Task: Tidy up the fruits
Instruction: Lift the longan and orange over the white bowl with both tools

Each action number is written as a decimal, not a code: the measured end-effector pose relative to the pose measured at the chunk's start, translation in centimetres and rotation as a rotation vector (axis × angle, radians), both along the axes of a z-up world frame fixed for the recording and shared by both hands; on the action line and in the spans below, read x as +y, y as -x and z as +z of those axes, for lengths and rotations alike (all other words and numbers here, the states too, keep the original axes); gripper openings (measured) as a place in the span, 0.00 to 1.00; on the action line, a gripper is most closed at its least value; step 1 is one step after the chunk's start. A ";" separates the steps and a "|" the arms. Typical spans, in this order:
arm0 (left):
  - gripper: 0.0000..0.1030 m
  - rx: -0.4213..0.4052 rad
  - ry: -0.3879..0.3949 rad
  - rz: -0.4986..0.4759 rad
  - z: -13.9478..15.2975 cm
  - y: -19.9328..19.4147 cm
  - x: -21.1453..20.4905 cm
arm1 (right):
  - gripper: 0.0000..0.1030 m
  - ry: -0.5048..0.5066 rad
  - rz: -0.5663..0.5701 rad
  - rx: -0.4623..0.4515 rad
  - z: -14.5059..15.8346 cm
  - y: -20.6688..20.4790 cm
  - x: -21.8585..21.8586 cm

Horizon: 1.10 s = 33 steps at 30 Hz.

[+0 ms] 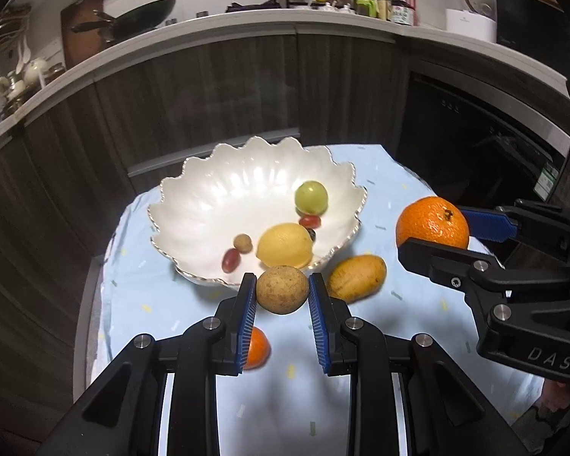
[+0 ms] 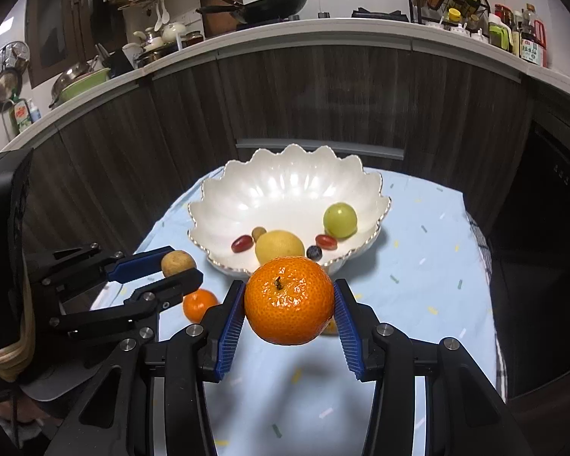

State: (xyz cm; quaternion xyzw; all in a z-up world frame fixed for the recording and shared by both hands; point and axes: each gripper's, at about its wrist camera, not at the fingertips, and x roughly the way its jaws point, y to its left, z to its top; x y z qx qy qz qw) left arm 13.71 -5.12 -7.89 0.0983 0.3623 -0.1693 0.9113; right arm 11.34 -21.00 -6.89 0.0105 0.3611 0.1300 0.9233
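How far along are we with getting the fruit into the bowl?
Partly done. The white bowl already holds a lemon, a green fruit, grapes and a blueberry. In hand: the left tool grips a brown fruit, the right tool a large orange. Left on the cloth: a small orange and a mango.

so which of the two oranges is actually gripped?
The large orange, clamped between the right gripper pads above the tablecloth. The small orange lies loose on the cloth under the left gripper, which holds a brown round fruit.
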 end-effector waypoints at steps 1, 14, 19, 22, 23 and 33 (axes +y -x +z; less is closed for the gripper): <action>0.27 -0.001 0.003 0.011 0.2 -0.2 0.1 | 0.45 0.001 -0.003 -0.002 0.2 -0.2 0.1; 0.27 -0.003 0.023 0.096 1.5 -2.6 1.6 | 0.46 -0.006 -0.033 -0.009 1.2 -2.3 0.5; 0.27 0.000 0.026 0.116 1.5 -3.5 1.8 | 0.46 -0.003 -0.036 -0.010 1.3 -3.3 0.7; 0.27 0.003 0.027 0.125 1.5 -4.0 1.9 | 0.46 -0.003 -0.039 -0.012 1.3 -3.8 0.7; 0.27 0.005 0.027 0.129 1.5 -4.3 2.0 | 0.46 -0.003 -0.040 -0.012 1.3 -4.1 0.8; 0.27 0.016 0.041 0.164 1.2 -7.3 2.8 | 0.46 0.005 -0.055 -0.013 1.1 -7.2 0.9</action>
